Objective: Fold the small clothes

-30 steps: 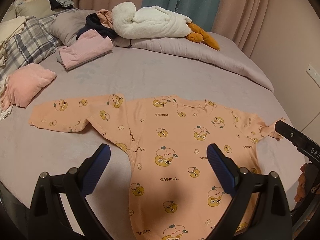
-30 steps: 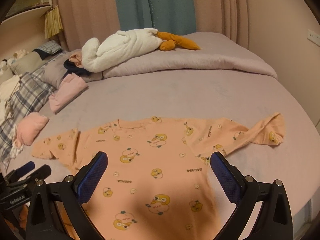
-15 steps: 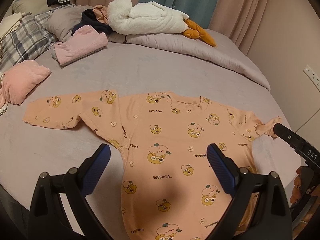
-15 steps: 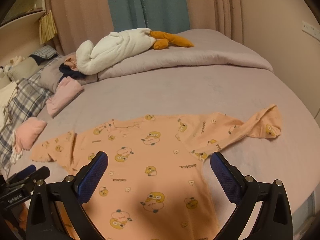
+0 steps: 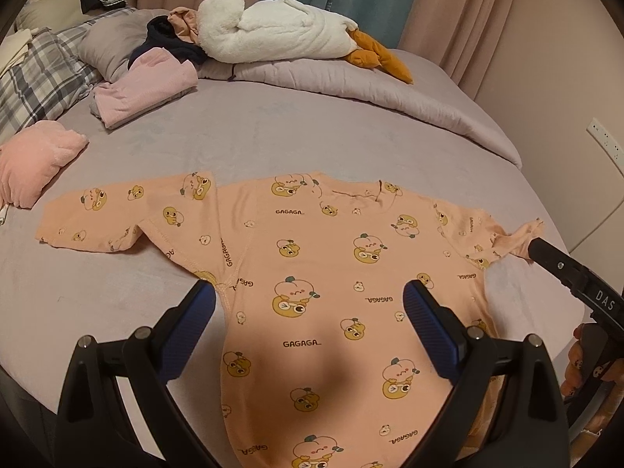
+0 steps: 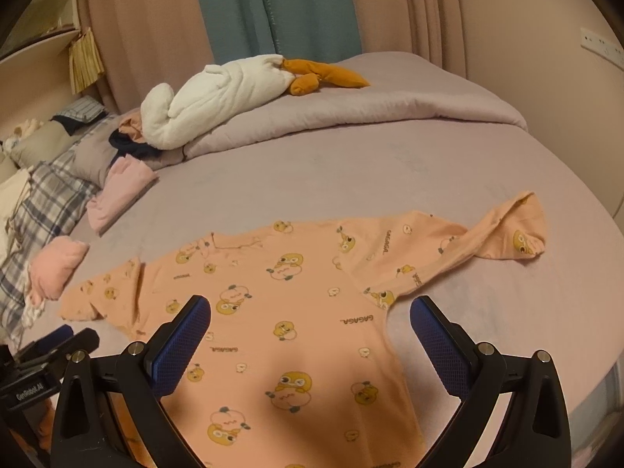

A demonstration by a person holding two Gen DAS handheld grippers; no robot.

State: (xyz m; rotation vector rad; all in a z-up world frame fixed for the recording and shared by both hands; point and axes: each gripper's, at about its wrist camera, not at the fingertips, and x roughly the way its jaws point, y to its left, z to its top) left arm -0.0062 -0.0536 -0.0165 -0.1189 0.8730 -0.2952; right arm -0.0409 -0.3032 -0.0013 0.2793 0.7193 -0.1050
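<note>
An orange baby garment (image 5: 312,273) printed with cartoon ducks lies spread flat on the lilac bed, both sleeves out to the sides. Its left sleeve (image 5: 117,214) lies flat; its right sleeve (image 6: 503,234) is bunched and twisted at the cuff. My left gripper (image 5: 310,312) hovers open above the garment's lower body, nothing between its blue pads. My right gripper (image 6: 310,323) also stands open above the body of the garment (image 6: 280,312). The right gripper's black body (image 5: 577,288) shows at the right edge of the left wrist view, near the right sleeve's cuff.
Folded pink clothes (image 5: 144,85) and a rolled pink piece (image 5: 35,160) lie at the left. A white plush goose (image 5: 273,31) rests on the folded duvet (image 5: 370,89) at the back. Plaid bedding (image 5: 35,82) lies far left. Bare sheet (image 6: 351,171) stretches behind the garment.
Both grippers have moved forward and lower over the garment, so it fills more of each view. The garment itself has not moved, and both grippers stayed open.
</note>
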